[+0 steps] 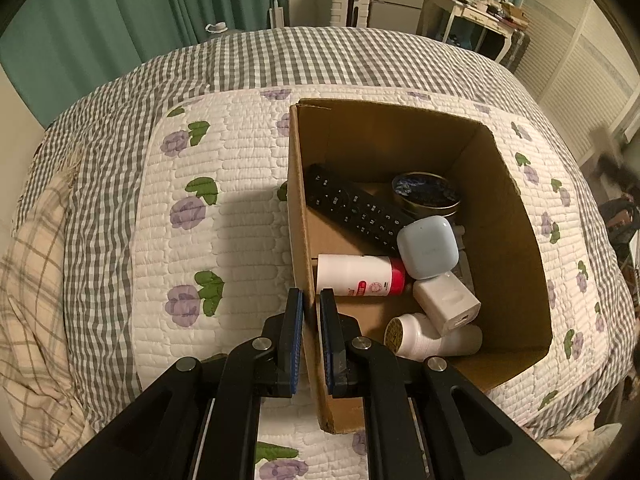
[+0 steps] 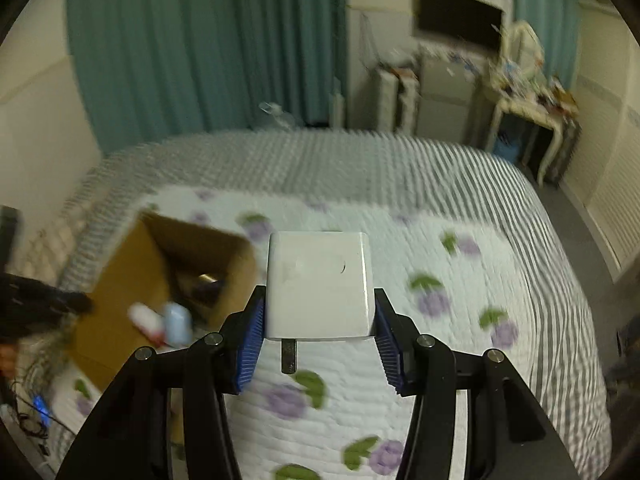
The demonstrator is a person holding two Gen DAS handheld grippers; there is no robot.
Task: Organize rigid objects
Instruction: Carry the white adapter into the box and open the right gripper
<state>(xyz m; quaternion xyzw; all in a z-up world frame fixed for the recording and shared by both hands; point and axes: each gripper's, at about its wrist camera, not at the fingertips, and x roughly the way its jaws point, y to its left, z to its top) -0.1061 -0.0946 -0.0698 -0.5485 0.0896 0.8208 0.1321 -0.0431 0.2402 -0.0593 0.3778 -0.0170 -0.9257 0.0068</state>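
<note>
An open cardboard box (image 1: pixel 308 216) stands on the bed. Inside lie a black remote (image 1: pixel 352 208), a round tin (image 1: pixel 426 194), a pale blue case (image 1: pixel 427 247), a white bottle with a red cap (image 1: pixel 360 275), a white charger cube (image 1: pixel 446 302) and a white bottle (image 1: pixel 424 338). My left gripper (image 1: pixel 311 312) is shut on the box's left wall, one finger on each side. My right gripper (image 2: pixel 320 320) is shut on a white plug adapter (image 2: pixel 320 286) and holds it above the quilt, right of the box (image 2: pixel 120 280). The right wrist view is blurred.
The box sits on a white quilt with purple flowers (image 1: pixel 200 216) over a grey checked bedspread (image 1: pixel 280 60). Green curtains (image 2: pixel 200 48), a dresser (image 2: pixel 528 96) and a suitcase (image 1: pixel 348 4) stand beyond the bed's far edge.
</note>
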